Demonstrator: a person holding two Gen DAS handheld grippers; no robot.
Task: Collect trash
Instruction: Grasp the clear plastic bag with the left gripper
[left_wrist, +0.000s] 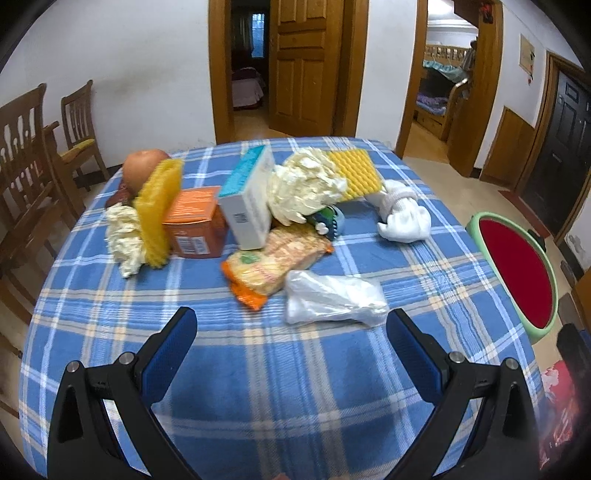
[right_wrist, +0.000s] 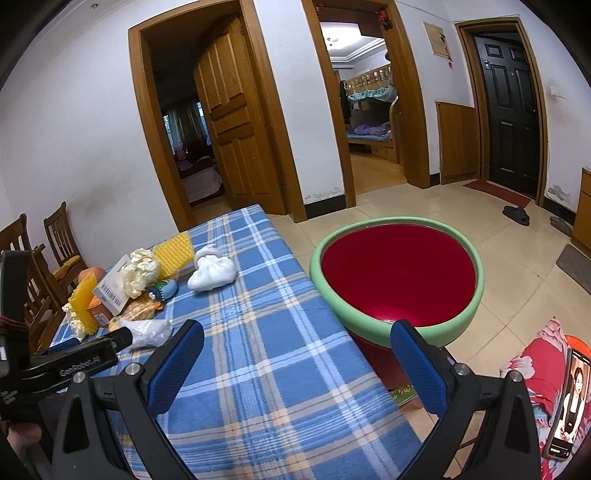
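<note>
Trash waiting, both grippers empty

Clutter sits in a pile toward the far side of the table (left_wrist: 258, 387), on its blue plaid cloth. The left gripper (left_wrist: 291, 328) hangs above the cloth with its fingers spread wide and nothing between them, aimed at the nearest piece: a crumpled clear plastic bag (left_wrist: 334, 297) lying just beyond the fingertips. Touching the bag is an orange snack wrapper (left_wrist: 273, 260); behind it stand an orange box (left_wrist: 195, 227) and a white and teal box (left_wrist: 249, 199), with yellow foam pieces and crumpled paper around them. The right gripper (right_wrist: 297, 341) is also spread wide and empty, held over the table edge next to the red bin (right_wrist: 397, 273) with the green rim, which stands on the floor beside the table.

By my reading, this is the start of a pickup. The next move calls for the left gripper to go forward and down onto the bag and close on the thin, slippery film, then carry it over to the bin.

A small blue-green thing under the paper is mostly covered, so I cannot name it. The fruit (left_wrist: 142, 168) at the far left is half hidden by foam. The bottom of the bin is cut off by the right gripper's finger.
</note>
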